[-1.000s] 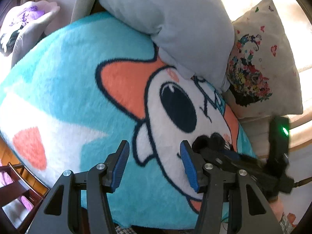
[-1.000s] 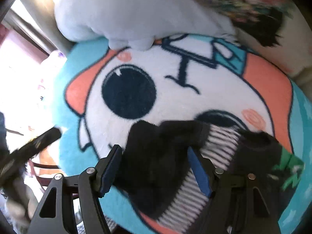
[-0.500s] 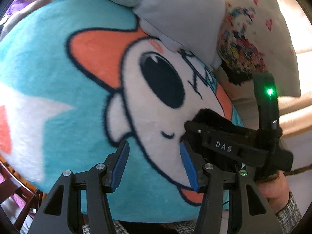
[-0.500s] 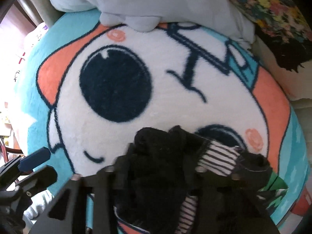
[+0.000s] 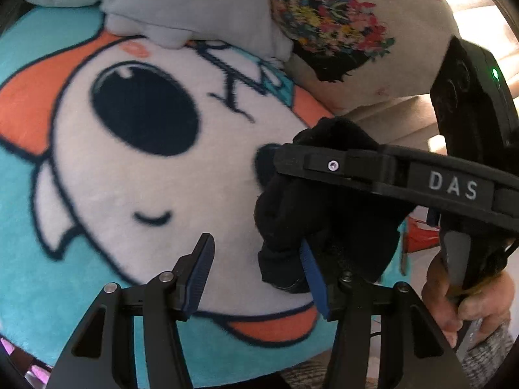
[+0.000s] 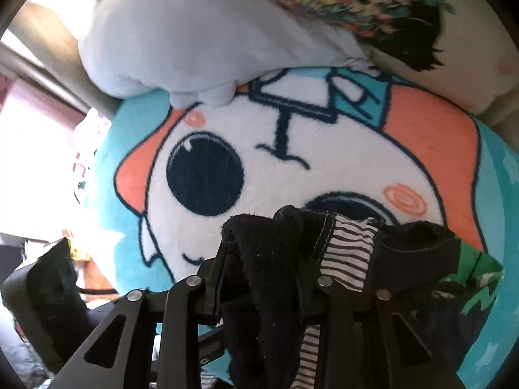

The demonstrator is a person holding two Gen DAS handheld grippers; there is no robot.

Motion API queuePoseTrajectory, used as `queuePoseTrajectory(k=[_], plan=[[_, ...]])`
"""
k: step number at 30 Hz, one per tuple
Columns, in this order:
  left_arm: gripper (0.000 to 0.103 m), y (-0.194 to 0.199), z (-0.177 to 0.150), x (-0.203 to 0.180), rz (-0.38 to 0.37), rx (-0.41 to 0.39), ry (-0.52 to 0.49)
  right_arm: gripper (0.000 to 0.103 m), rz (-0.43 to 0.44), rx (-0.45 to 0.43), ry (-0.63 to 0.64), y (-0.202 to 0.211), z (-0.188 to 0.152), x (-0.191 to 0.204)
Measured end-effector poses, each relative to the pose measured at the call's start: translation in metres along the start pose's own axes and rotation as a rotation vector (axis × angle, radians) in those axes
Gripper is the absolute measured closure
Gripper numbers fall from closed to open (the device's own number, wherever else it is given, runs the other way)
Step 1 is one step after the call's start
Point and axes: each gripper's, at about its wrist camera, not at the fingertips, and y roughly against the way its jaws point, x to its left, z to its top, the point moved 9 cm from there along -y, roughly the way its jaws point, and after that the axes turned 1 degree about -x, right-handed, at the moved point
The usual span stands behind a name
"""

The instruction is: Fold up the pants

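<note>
The black pants (image 6: 405,253) with a striped lining lie bunched on a fleece blanket (image 6: 324,162) printed with a cartoon face. My right gripper (image 6: 262,259) is shut on a fold of them, and dark cloth drapes over both fingers. From the left wrist, the same bunch (image 5: 311,214) hangs under the right gripper's black body (image 5: 389,175). My left gripper (image 5: 256,269) sits just below and left of that bunch. Its jaws are closing slightly. A corner of the cloth lies by the right pad (image 5: 313,275), but neither pad presses on it.
A grey pillow (image 5: 181,0) and a floral cushion (image 5: 340,32) rest against the blanket's far edge. A person's hand (image 5: 460,298) grips the right tool's handle. A green printed cloth (image 6: 480,275) lies beside the pants at the right.
The right jaws closed onto the black pants and lifted the bunch off the blanket. The left gripper swung right across the blanket to reach the hanging cloth.
</note>
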Motion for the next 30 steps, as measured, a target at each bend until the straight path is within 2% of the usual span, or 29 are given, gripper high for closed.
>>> queuePoseTrajectory(k=[2,7,12,15,17,19,22,26,27,30], plan=[[0.06,0.0,0.001,-0.01,-0.029,0.005,-0.009,0.069,0.016,-0.023,-0.022,0.013,0.0,-0.007],[0.06,-0.008,0.002,-0.048,-0.064,0.024,-0.042,0.069,0.062,-0.091,-0.078,0.04,0.005,-0.026],[0.06,-0.03,-0.009,-0.101,-0.069,0.079,-0.114,0.069,0.091,-0.163,-0.136,0.074,-0.007,-0.075],[0.06,-0.054,-0.022,-0.132,-0.05,0.124,-0.191,0.067,0.096,-0.199,-0.181,0.081,-0.015,-0.108],[0.06,-0.072,-0.032,-0.144,-0.031,0.168,-0.22,0.061,0.065,-0.223,-0.214,0.085,-0.024,-0.141],[0.06,-0.081,-0.044,-0.15,-0.008,0.204,-0.23,0.048,-0.004,-0.232,-0.278,0.085,-0.036,-0.181],[0.059,-0.074,-0.046,-0.157,-0.011,0.212,-0.23,0.045,-0.082,-0.258,-0.385,0.095,-0.054,-0.234],[0.054,-0.048,-0.036,-0.152,-0.009,0.161,-0.192,0.045,-0.028,-0.361,-0.472,0.129,-0.061,-0.263],[0.053,-0.046,-0.031,-0.147,0.003,0.141,-0.169,0.045,0.014,-0.392,-0.475,0.138,-0.06,-0.261],[0.053,-0.053,-0.03,-0.131,0.058,0.135,-0.112,0.045,0.229,-0.437,-0.443,0.154,-0.052,-0.233]])
